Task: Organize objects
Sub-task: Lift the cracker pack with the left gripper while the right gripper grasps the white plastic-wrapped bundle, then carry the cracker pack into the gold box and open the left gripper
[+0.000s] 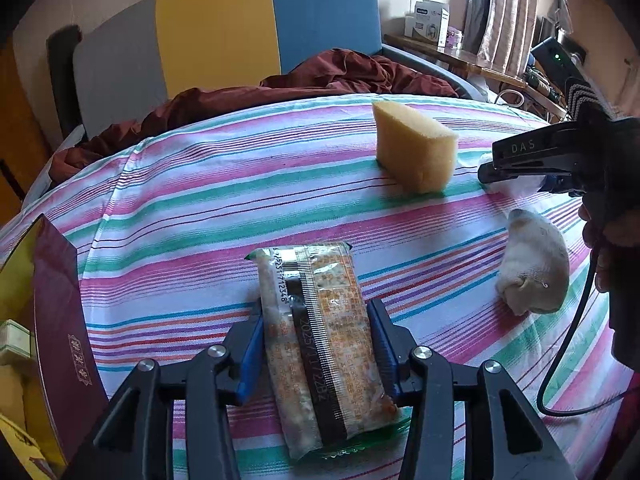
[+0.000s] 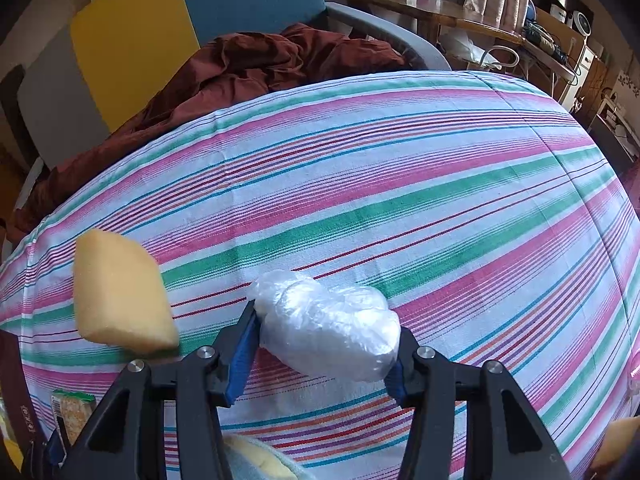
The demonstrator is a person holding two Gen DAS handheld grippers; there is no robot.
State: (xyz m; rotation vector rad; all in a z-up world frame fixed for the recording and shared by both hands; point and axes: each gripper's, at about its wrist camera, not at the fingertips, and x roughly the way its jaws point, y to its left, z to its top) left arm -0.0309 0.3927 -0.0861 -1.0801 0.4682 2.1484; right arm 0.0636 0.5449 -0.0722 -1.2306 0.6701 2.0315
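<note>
The left gripper (image 1: 316, 344) is clenched on a snack packet (image 1: 316, 344): its blue pads (image 1: 252, 354) press both long sides of the clear wrapper, which shows a dark sealed seam, a printed date and a barcode. The packet sits at the near middle of the striped cloth (image 1: 208, 208), its far end pointing away from the camera and its near end over a bit of green wrapper edge.

The right gripper (image 2: 324, 344) grasps a white plastic-wrapped bundle (image 2: 328, 324), pads against its left and right ends, the bundle lying slightly slantwise between them. In the left wrist view this gripper (image 1: 516, 168) comes in from the right edge, held by a person's hand (image 1: 604, 248), with a black cable (image 1: 568, 344) looping below it.

A yellow sponge (image 1: 414, 146) stands on its edge on the far part of the cloth, just left of the right gripper; in the right wrist view the sponge (image 2: 120, 292) is at the near left. A rolled whitish sock (image 1: 536, 264) lies on the cloth at the right, near the hand. At the near left edge stands a dark red box (image 1: 60, 320) with a gold inner face, its wall upright beside the cloth. Beyond the striped surface lies a crumpled maroon blanket (image 1: 304, 80), against yellow and blue panels (image 1: 264, 20)
</note>
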